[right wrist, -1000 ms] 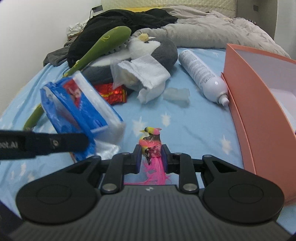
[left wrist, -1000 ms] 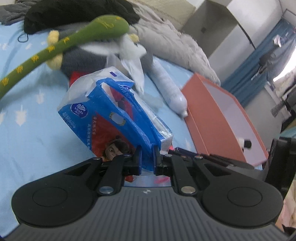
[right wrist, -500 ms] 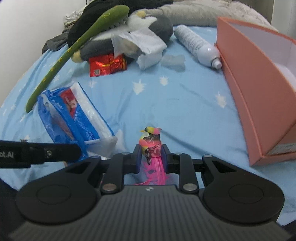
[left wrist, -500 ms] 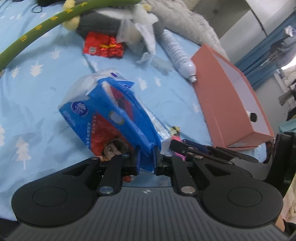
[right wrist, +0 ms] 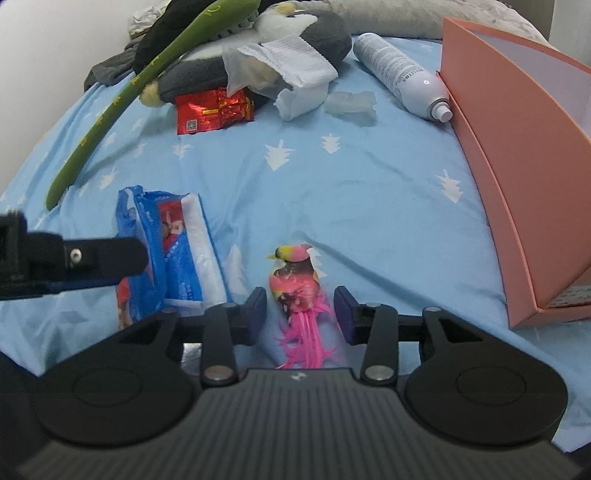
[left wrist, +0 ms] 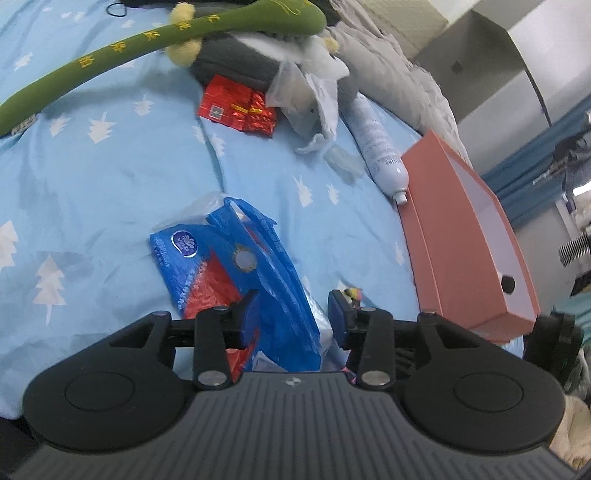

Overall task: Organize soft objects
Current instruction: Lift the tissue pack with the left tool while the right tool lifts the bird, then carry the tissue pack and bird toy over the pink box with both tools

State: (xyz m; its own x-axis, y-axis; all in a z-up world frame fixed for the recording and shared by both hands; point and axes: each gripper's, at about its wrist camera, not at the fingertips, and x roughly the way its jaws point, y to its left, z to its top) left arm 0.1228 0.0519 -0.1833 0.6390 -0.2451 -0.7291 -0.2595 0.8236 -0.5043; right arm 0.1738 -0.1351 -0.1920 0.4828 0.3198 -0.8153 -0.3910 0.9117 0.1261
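Left gripper [left wrist: 291, 314] spread wide, low; right gripper [right wrist: 300, 314] likewise, alongside.

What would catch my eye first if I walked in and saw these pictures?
Probably the pink feathered toy bird, lying on the blue tree-print bedsheet between the open fingers of the right tool. To its left lies a blue tissue pack, between the open fingers of the left tool. Farther back, a long green plush leans across a grey penguin plush, and a salmon-pink box stands open on the right.
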